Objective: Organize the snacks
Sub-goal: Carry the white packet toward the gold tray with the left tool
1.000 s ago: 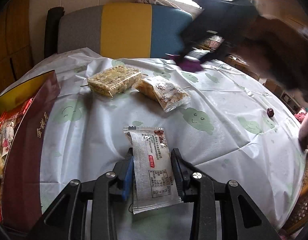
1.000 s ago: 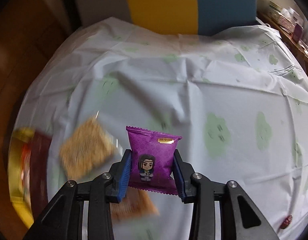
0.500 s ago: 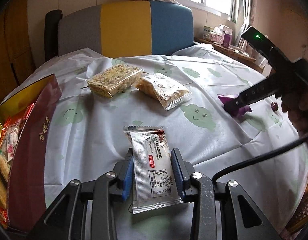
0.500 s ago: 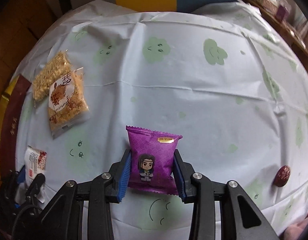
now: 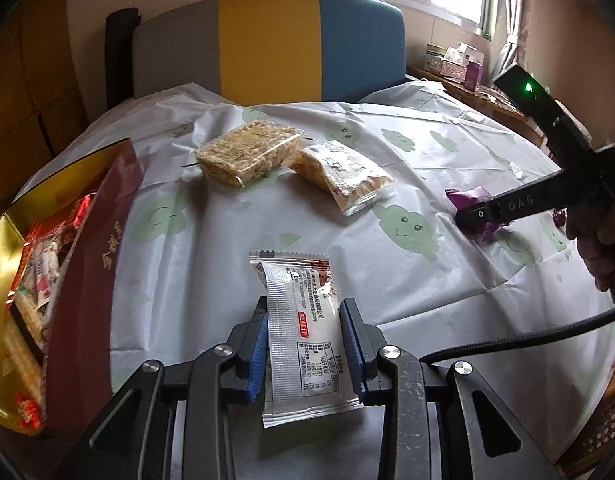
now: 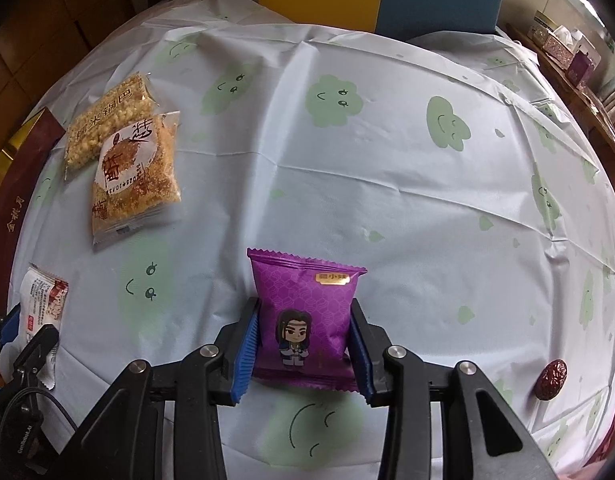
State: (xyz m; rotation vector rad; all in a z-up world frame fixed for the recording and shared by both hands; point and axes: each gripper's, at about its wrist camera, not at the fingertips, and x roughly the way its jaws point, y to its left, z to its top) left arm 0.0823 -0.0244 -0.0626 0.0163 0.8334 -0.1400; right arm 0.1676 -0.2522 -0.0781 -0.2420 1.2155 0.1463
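One round table, covered by a pale cloth (image 6: 387,184) printed with green smiling clouds. One open gift box (image 5: 87,280), maroon outside and gold inside, sits at the table's left edge with assorted wrapped snacks in it.

Four snack packets are visible. Two clear packs lie touching at the far left of the cloth: one of pale puffed-rice cake (image 5: 247,152), one of golden-brown crisp (image 5: 343,176).

One silver-white packet (image 5: 303,332), printed text side up, is clamped between the jaws of the left gripper (image 5: 303,344), low over the cloth near the box.

One purple packet (image 6: 303,320) bearing a cartoon figure is clamped in the right gripper (image 6: 303,348), just above the cloth.

One dried red date (image 6: 551,374) lies apart at right.
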